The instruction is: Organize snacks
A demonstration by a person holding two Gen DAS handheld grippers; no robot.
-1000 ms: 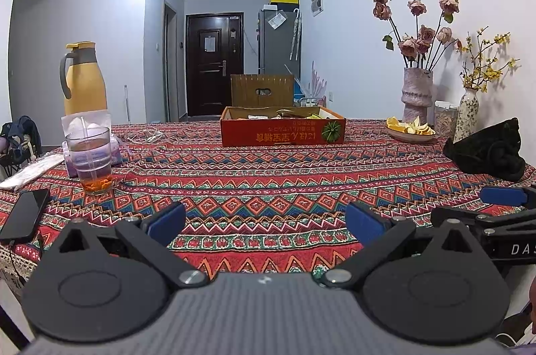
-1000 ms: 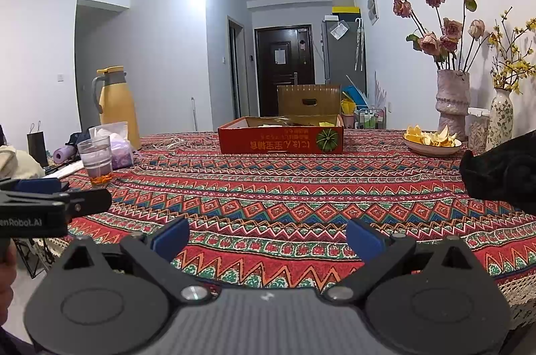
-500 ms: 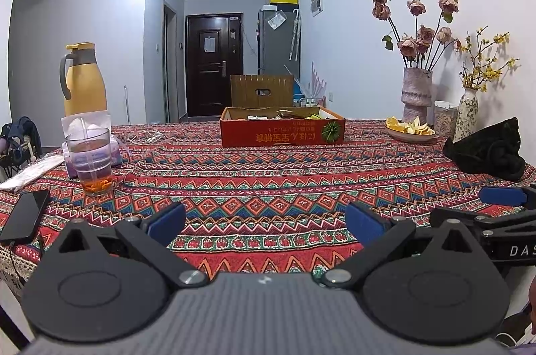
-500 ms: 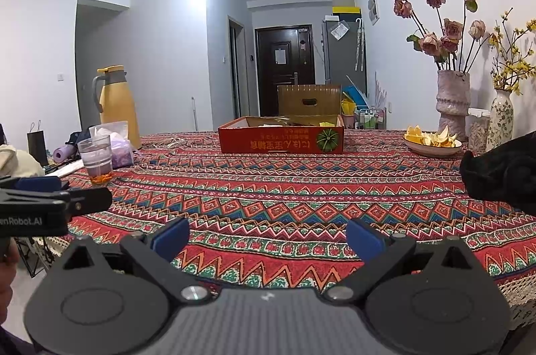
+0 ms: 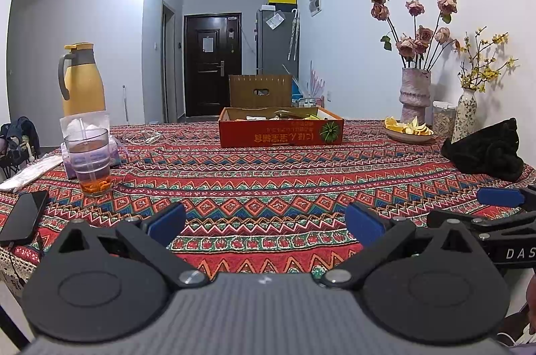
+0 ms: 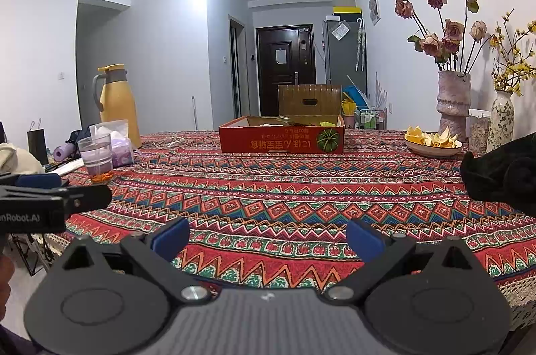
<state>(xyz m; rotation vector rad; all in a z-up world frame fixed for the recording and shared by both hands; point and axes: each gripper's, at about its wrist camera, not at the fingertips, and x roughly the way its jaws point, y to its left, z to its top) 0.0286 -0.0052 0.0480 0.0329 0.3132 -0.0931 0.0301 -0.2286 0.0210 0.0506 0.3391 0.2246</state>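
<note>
- Left hand-held gripper (image 5: 264, 222): jaws wide apart, nothing between the blue pads (image 5: 166, 222), low over the near edge of the bench (image 5: 268, 187)
- Right hand-held gripper (image 6: 266, 236): jaws also wide, nothing held, same near edge, just beside the left one; each shows at the side of the other's view
- Box (image 5: 280, 131): red cardboard tray, shallow, open top, at the far-middle of the bench, well apart from both grippers; upside-down print and a green round mark on its front wall
- In the box: snacks (image 6: 301, 121), flat packets, yellow and pale wrappers showing over the rim; can't tell types or count from this low angle
- Brown carton (image 5: 260, 91): behind the box, w/ a handle slot; contents hidden
- Glass (image 5: 89, 162): clear, left side of the bench, pale liquid w/ orange bits settled at the bottom
- Tissue pack (image 6: 117, 140): just behind the glass, white tissue sticking out the top
- Flask (image 5: 82, 79): yellow w/ grey handle, lid on, behind the tissue pack
- Dish (image 5: 408, 131): far right, piled w/ yellow-orange peel
- Pink vase (image 5: 414, 93): behind the dish, holds dried roses
- Small vase (image 5: 466, 113): patterned, holds yellow sprigs
- Jar (image 5: 443, 117): clear, white lid, between the two vases; pale contents, can't tell what
- Phone (image 5: 23, 217): dark, flat, near-left edge
- Black cloth (image 5: 485, 150): bunched heap at the right edge
</note>
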